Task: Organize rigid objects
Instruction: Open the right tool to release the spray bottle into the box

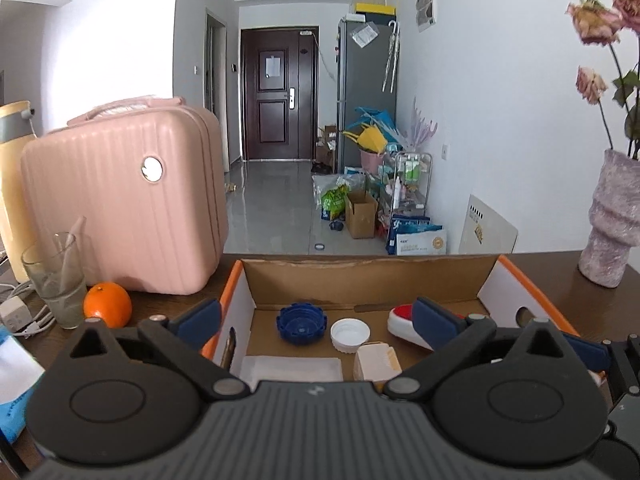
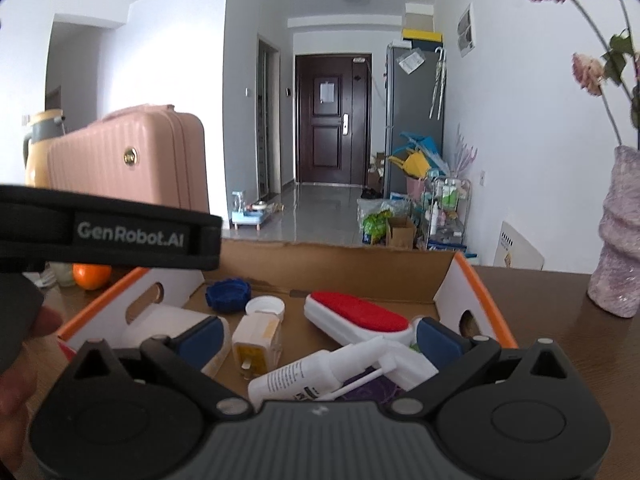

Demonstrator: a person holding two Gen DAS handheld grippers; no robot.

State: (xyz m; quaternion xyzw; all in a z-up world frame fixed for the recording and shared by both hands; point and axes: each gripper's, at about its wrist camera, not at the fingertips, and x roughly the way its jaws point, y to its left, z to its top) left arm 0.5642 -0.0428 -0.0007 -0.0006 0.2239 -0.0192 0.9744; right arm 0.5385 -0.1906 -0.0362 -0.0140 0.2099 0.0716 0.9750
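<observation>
Cardboard box [image 1: 360, 276], open-topped, brown inside, white outer walls with orange rim edging and round finger holes, standing on the dark wood bench [image 1: 560, 292]; it serves as the landmark for all entries. Inside the box, near the far wall: blue bottle cap [image 1: 301, 323] with scalloped rim, lying hollow side up; touching its right side, a white ribbed cap [image 1: 349, 335], also hollow side up. Right of these, a white lint brush [image 2: 358, 318] with oval red pad facing up. At the box's middle, a cream plug adapter [image 2: 256, 342] with yellowish face, prongs visible. At the near side, a white spray bottle [image 2: 316, 372] lying on its side, printed label, thin nozzle tube extended. Left of the box on the bench: orange [image 1: 107, 306], clear drinking glass [image 1: 56, 280], ribbed pink case [image 1: 124, 200] standing upright. Right of the box: mauve textured vase [image 1: 612, 220]. Left gripper [image 1: 318, 320] spread wide above the box, nothing between its blue pads. Right gripper [image 2: 320, 338] likewise spread, empty, over the box's near contents.
</observation>
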